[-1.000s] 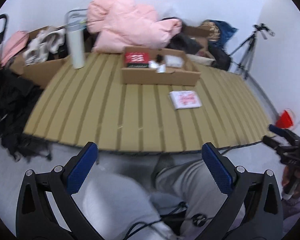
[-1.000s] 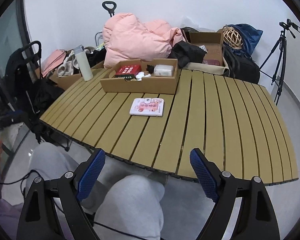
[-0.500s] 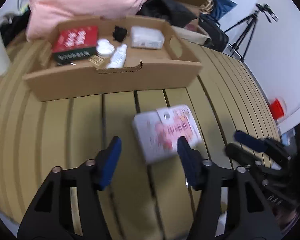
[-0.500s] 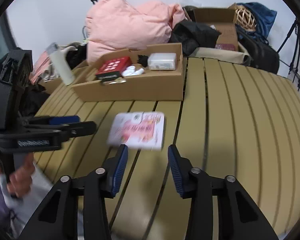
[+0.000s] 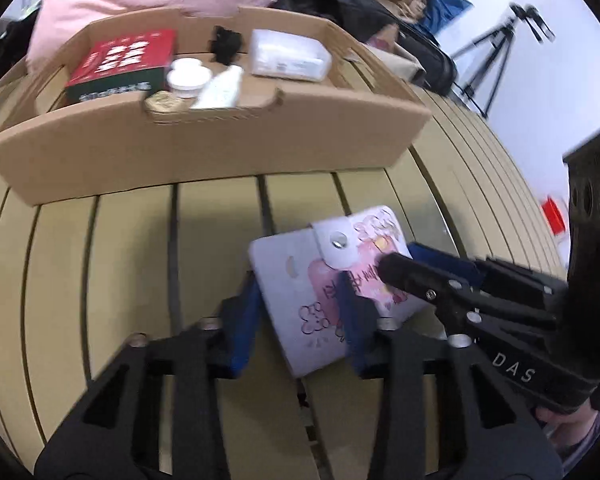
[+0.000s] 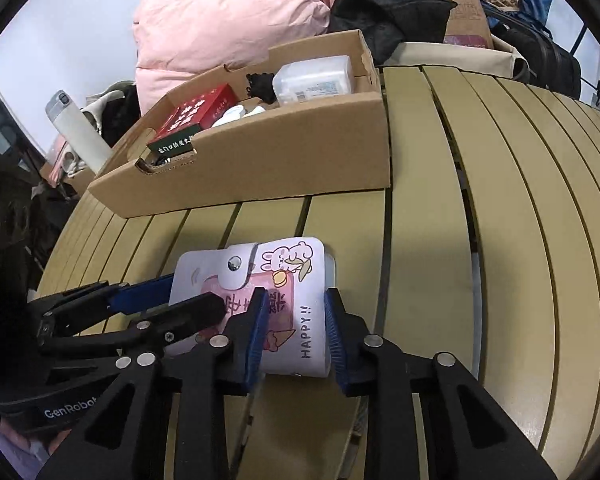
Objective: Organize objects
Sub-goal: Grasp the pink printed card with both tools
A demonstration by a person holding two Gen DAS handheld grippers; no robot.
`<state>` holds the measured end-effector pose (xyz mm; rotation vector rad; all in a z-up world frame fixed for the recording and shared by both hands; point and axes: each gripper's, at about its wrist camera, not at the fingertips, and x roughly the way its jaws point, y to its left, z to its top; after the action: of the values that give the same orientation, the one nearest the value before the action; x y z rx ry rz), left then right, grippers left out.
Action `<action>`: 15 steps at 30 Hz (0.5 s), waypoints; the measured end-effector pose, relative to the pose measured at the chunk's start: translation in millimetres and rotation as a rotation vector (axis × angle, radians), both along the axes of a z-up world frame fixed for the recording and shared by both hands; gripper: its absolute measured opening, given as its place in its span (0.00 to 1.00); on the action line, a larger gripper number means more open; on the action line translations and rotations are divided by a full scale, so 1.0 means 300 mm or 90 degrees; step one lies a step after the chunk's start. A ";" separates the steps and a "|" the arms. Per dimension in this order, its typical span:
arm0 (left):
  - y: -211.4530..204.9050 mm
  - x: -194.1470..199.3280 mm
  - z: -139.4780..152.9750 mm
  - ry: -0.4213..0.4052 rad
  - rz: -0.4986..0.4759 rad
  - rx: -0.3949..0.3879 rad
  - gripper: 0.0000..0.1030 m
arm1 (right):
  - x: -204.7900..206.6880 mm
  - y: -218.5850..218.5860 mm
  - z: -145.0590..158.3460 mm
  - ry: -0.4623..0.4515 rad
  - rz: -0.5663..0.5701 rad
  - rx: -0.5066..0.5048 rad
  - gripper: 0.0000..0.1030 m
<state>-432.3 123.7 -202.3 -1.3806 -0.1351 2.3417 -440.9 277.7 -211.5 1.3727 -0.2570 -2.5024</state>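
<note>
The flat white snap-flap wallet with pink cartoon print (image 6: 284,300) lies on the tan slatted table (image 6: 500,240), low in both frames, just in front of the brown cardboard tray (image 6: 260,160). It looks light, thin and somewhat bendy with a slick cover, so gripping across an edge seems the surest hold. The right gripper (image 6: 294,328) straddles its near edge, fingers spread, not visibly pinching. The left gripper (image 5: 300,320) straddles another edge, likewise parted. Half a second ago both were farther back; each has since closed in over the wallet.
</note>
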 end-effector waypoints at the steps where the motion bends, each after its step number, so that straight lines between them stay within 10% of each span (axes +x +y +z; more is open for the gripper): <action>1: -0.014 -0.008 -0.001 -0.011 0.008 0.010 0.21 | 0.000 -0.004 0.004 -0.002 -0.003 0.005 0.26; 15: -0.062 0.402 0.316 0.048 0.037 0.132 0.13 | 0.450 0.019 0.336 0.105 -0.025 -0.005 0.15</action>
<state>-311.7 105.2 -107.6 -1.2011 -0.3887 2.3472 -305.8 283.4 -110.6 1.1608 -0.2618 -2.6247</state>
